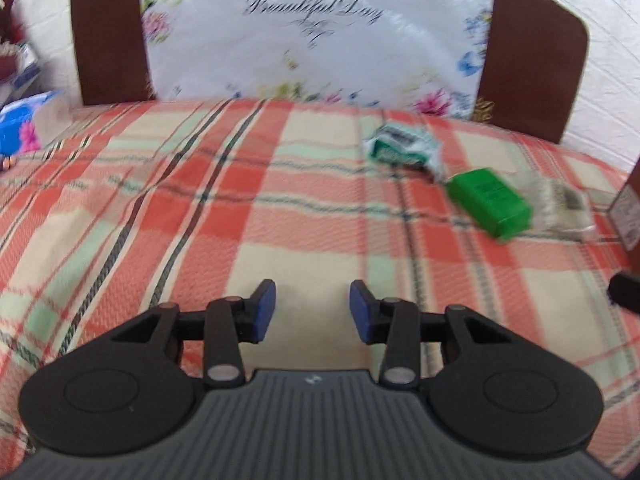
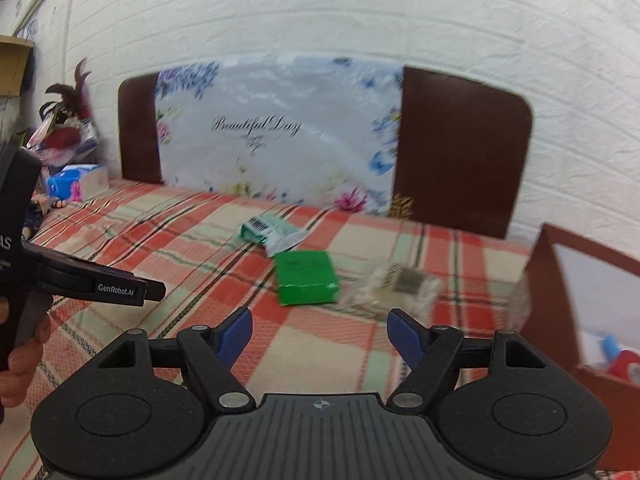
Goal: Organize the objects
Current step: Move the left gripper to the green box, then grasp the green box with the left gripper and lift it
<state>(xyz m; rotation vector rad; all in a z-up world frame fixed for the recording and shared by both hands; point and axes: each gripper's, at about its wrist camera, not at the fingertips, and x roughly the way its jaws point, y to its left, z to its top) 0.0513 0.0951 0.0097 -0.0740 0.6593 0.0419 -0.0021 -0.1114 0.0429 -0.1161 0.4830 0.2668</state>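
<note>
Three items lie on the plaid bed cover (image 1: 260, 216): a green and white packet (image 1: 402, 146) (image 2: 272, 232), a green box (image 1: 490, 202) (image 2: 306, 278), and a clear plastic packet with a label (image 1: 560, 208) (image 2: 394, 284). My left gripper (image 1: 312, 312) is open and empty, low over the cover, left of and nearer than the items. My right gripper (image 2: 320, 334) is open and empty, above the cover, just short of the green box and the clear packet. The left gripper's body also shows at the left of the right wrist view (image 2: 96, 282).
A brown cardboard box (image 2: 560, 312) (image 1: 630, 216) holding some items stands at the right on the bed. A dark brown headboard (image 2: 460, 148) with a floral plastic sheet (image 2: 280, 132) backs the bed against a white brick wall. Clutter (image 2: 72, 160) sits far left.
</note>
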